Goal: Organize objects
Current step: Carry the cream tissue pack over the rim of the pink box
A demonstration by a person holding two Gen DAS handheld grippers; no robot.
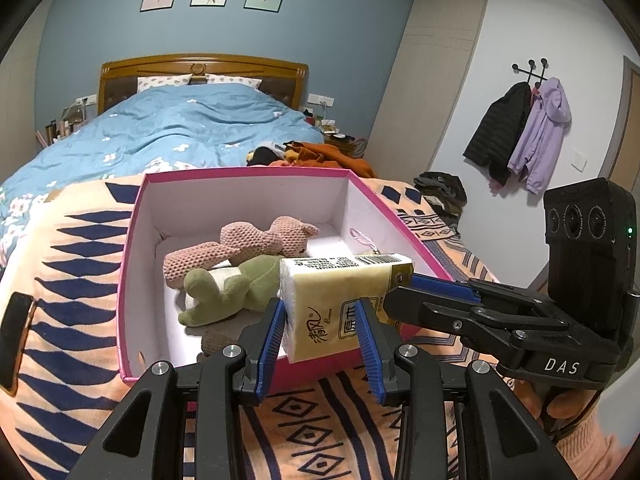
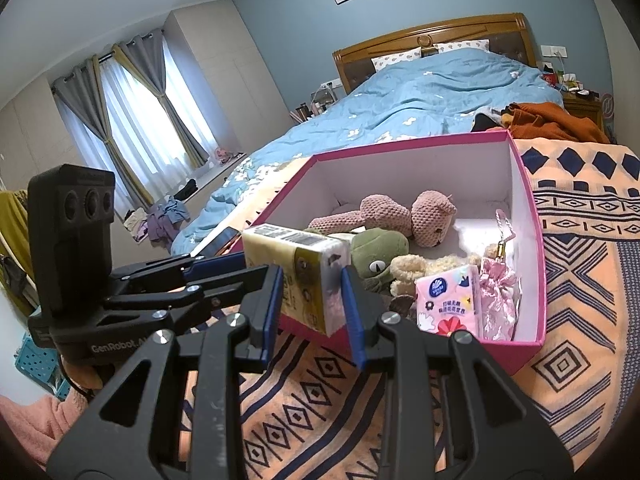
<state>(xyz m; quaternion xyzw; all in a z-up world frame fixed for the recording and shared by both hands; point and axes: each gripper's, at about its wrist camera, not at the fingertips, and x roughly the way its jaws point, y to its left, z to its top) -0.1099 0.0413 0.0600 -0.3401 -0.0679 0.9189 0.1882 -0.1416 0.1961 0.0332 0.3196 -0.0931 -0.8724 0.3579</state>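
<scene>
While both grippers meet over the near rim of the pink box (image 1: 132,264), the yellow tissue pack (image 1: 340,300) hangs between them, above that rim. The left gripper (image 1: 320,320) has its blue fingers (image 1: 272,332) clamped on the pack's sides; the right gripper (image 2: 312,300) has its own fingers (image 2: 354,312) pressed against the pack's end, so the pack is gripped from two directions. The box stands on the patterned orange blanket (image 2: 580,280) at the foot of the bed. Inside it lie a pink knitted bear (image 2: 400,216) toward the far wall, a green plush frog (image 2: 378,252) just in front of it, and a cream plush (image 2: 424,268). A pink tissue pack (image 2: 448,300) and a pink foil pouch (image 2: 500,292) lean in the near right corner.
</scene>
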